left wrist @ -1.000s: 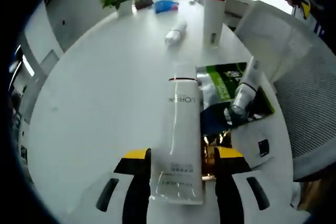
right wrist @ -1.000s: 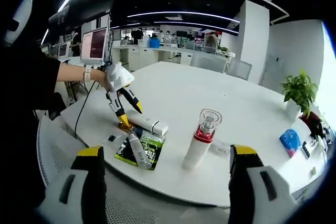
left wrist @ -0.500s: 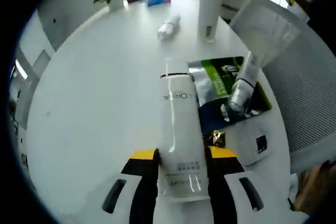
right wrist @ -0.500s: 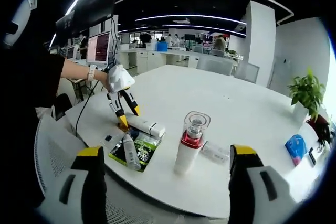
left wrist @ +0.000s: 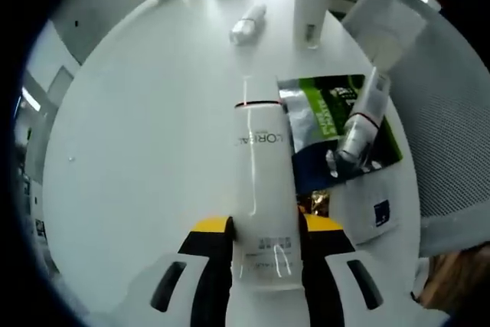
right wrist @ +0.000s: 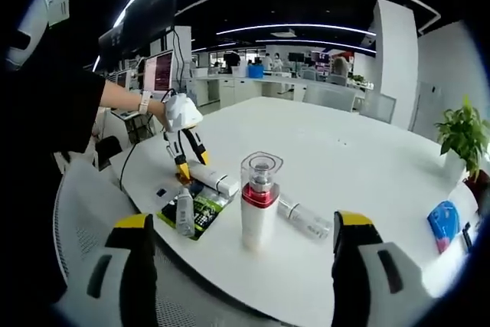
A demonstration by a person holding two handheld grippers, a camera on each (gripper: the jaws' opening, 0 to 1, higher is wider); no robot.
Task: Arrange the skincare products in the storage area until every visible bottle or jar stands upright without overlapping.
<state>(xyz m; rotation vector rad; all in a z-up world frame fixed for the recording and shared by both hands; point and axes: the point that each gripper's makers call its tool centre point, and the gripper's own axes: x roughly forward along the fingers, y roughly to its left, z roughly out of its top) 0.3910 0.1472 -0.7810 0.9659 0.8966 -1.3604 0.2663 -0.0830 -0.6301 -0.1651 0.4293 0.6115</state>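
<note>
Left gripper [left wrist: 264, 239] jaws pinch the crimped end of white tube [left wrist: 262, 181], lying flat on white surface [left wrist: 145, 143]. Right gripper [right wrist: 241, 254] jaws spread wide, red-collared bottle [right wrist: 258, 201] upright between them, untouched.

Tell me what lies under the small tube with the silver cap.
The small tube lies on a green printed packet on the white table. A dark blue patch shows beside its cap. The packet's surface directly beneath the tube is covered.

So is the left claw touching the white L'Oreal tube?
Touching. The left gripper view shows the left claw pressed against both sides of the white tube.
</note>
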